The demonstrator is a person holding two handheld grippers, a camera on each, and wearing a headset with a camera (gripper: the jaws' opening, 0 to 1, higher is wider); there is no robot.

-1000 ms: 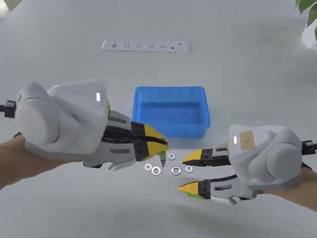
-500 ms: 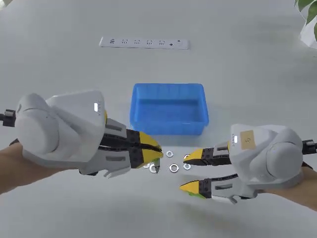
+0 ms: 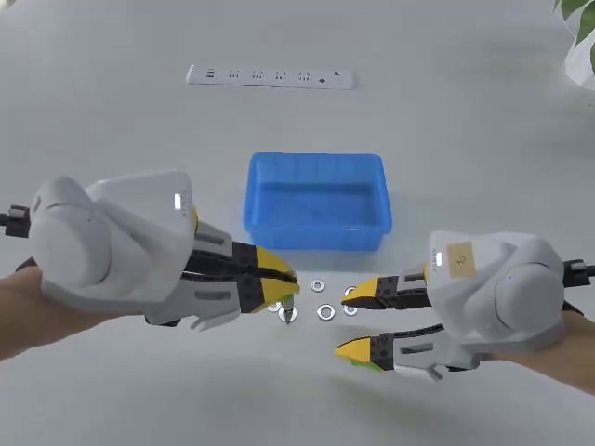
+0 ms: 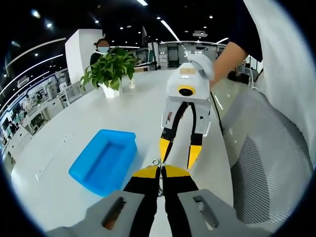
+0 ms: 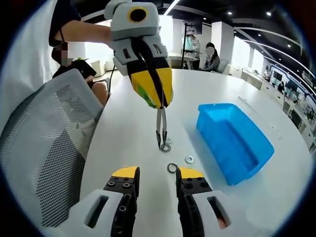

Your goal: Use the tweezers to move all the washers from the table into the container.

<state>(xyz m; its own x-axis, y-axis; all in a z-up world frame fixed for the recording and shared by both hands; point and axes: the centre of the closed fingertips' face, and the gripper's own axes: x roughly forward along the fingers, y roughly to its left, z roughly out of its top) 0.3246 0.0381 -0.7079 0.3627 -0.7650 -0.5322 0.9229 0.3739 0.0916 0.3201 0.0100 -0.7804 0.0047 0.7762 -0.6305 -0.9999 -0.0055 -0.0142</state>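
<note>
Blue container: open rectangular tray on the white table, just far of the two grippers; I can see nothing lying inside it
Washers: small metal rings lying loose and flat on the table just near of the container, between the two grippers; about five can be counted in the head view, each a little apart from the next
Tweezers: thin metal pair held in the left gripper, pointing from its jaws down to the table; in the right gripper view the tips stand at one washer at the left end of the cluster; I cannot tell whether the tips have pinched it
Left gripper: jaws pressed together on the upper part of the tweezers, the yellow ends closed around them; it sits left of the washers, low over the table
Right gripper: jaws parted wide with nothing between them; it sits right of the washers and slightly nearer, its far jaw tip just beside the rightmost ring; in its own view two washers lie just ahead of its jaws
Power strip: white, flat on the table, well beyond the container
Plant: green leaves at the far right corner of the head view
Mesh chair: grey backrest at the near edge of the table, beside the person
</note>
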